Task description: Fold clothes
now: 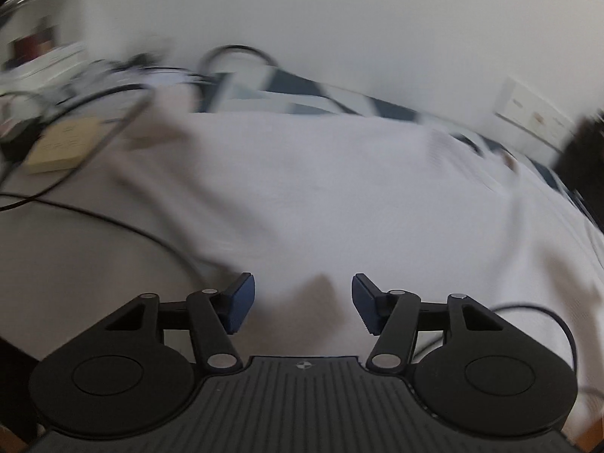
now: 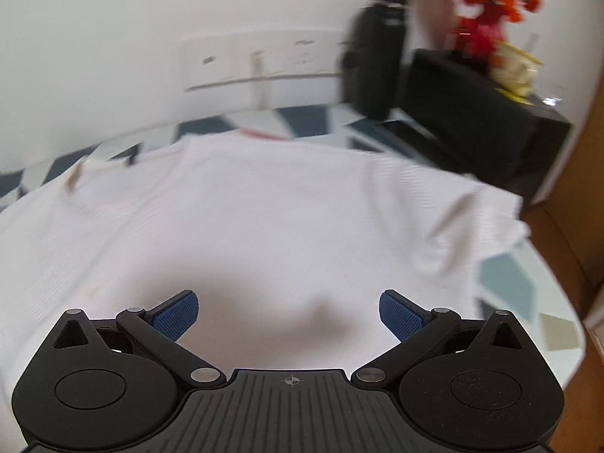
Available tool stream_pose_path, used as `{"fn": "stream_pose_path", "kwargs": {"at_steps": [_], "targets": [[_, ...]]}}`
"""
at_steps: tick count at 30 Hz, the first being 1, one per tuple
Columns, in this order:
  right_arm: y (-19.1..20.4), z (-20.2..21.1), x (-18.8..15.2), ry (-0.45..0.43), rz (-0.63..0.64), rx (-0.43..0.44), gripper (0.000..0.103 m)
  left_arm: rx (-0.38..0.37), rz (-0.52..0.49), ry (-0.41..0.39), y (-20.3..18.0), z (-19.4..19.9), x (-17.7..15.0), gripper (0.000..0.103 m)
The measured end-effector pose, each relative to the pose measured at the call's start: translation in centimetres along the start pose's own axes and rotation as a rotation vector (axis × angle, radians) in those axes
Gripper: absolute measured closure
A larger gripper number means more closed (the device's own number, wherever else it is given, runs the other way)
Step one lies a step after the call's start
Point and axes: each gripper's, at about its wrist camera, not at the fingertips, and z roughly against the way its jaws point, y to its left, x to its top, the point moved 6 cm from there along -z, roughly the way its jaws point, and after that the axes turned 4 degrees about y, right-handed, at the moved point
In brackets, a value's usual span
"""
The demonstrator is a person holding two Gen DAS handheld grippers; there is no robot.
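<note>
Left wrist – white garment [image 1: 321,196] under spread fingers [image 1: 241,302].

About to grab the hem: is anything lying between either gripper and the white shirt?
Nothing visible. The left gripper and right gripper both hang open directly over bare white shirt fabric. The black cables lie off to the left, beside the shirt.
</note>
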Motion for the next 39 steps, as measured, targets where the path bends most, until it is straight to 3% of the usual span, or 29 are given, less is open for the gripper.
{"fn": "stream_pose_path", "kwargs": {"at_steps": [3,5,7,13,15,16,22,26,32,36,39], "targets": [[2.8,-0.6,-0.1,0.021,0.049,0.02,0.001,0.029,0.095,-0.029,3.8,-0.5,1.5,0.049],[4.1,-0.8,-0.2,0.032,0.073,0.027,0.001,0.034,0.158,-0.033,6.0,-1.1,2.4,0.056],[4.4,-0.8,-0.3,0.037,0.076,0.024,0.001,0.041,0.179,-0.043,7.1,-1.9,3.5,0.062],[3.6,-1.2,-0.7,0.048,0.037,0.007,0.001,0.052,0.209,-0.033,8.2,-4.5,5.6,0.063],[3.1,-1.3,-0.9,0.055,0.015,0.0,0.001,0.051,0.228,-0.039,8.2,-4.7,5.8,0.078],[2.9,-1.4,-1.0,0.059,0.004,-0.002,0.001,0.054,0.233,-0.04,8.2,-4.7,5.8,0.099],[1.4,-2.4,0.1,0.048,-0.03,0.021,0.001,0.076,0.226,-0.112,7.1,-2.1,5.6,0.101],[0.4,-3.1,0.9,0.041,-0.052,0.037,0.001,0.036,0.142,-0.169,3.8,0.3,6.5,0.101],[-1.6,-4.3,2.3,0.025,-0.08,0.069,0.001,-0.073,-0.072,-0.218,-6.2,1.7,7.9,0.101],[-4.2,-5.3,2.8,0.021,-0.09,0.09,0.001,-0.125,-0.19,-0.189,-13.3,-0.2,7.7,0.101],[-6.6,-6.0,2.9,0.025,-0.099,0.097,0.001,-0.128,-0.283,-0.126,-18.4,-3.4,6.3,0.101]]}}
